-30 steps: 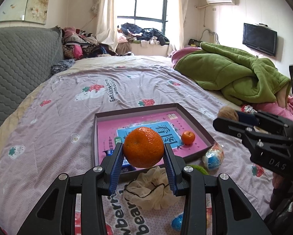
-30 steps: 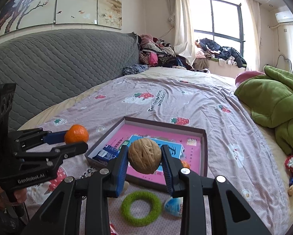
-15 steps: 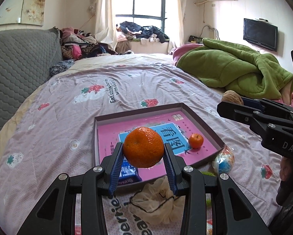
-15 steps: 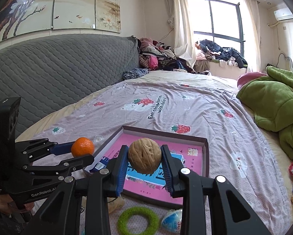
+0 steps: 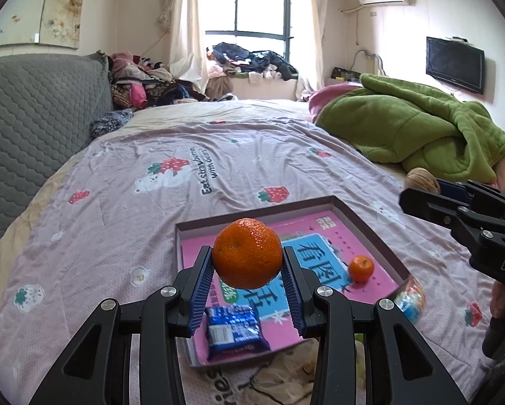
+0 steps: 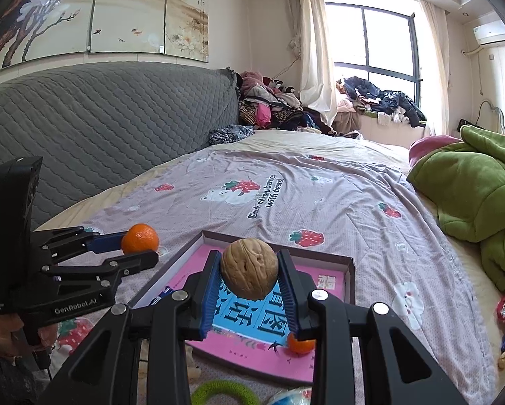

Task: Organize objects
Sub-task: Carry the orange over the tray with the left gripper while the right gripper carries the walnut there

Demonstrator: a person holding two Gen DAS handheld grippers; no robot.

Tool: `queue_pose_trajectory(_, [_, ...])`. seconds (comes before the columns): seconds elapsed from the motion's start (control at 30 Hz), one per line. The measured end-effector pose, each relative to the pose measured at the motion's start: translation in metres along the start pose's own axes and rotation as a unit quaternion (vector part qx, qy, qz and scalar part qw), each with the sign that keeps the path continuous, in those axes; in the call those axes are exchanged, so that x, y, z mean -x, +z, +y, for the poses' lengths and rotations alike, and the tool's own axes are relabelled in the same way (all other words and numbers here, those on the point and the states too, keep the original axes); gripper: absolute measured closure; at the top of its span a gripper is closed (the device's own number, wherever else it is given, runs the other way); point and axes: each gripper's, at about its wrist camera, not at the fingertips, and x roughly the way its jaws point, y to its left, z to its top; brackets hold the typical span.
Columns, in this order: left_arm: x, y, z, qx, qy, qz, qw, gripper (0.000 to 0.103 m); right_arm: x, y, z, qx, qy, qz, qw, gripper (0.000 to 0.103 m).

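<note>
Here, I am carrying two items toward the shallow box tray (image 5: 367, 217) lying on the bed (image 5: 124, 209). The left tool (image 5: 248, 271) is pinching a large orange (image 5: 248, 258) between its blue pads, and the right tool (image 6: 250, 278) is pinching a walnut (image 6: 250, 269); both items are hanging above the tray's near half, not yet touching it.

To do this step well, I am judging that each item should be lowered until it rests on the pink liner before the pads part, since both are round and will roll on the slick printed sheet. I am aiming the orange at bare liner, clear of the blue snack packet (image 5: 233, 332) in the near corner and the small tangerine (image 5: 361, 269) toward the right wall. The walnut should go down apart from these, away from the low rim.

The bed sheet (image 6: 336, 202) is soft and wrinkled, so the tray may tilt under pressure. A green blanket (image 5: 414, 128) is heaped to the right, a grey quilted headboard (image 6: 100, 128) is standing to the left, and clothes are piled below the window (image 5: 262, 10).
</note>
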Motion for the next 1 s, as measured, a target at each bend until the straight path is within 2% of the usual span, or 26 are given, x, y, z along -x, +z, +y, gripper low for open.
queue_pose_trajectory(0.4, [-0.042, 0.001, 0.021, 0.009, 0.002, 0.012, 0.9999, 0.062, -0.033, -0.003, -0.008, 0.004, -0.005, 0.015, 1.0, 0.069])
queue_pose_trajectory(1.0, [-0.103, -0.02, 0.028, 0.023, -0.012, 0.077, 0.9967, 0.062, -0.088, -0.044, 0.003, 0.017, 0.001, 0.113, 0.993, 0.069])
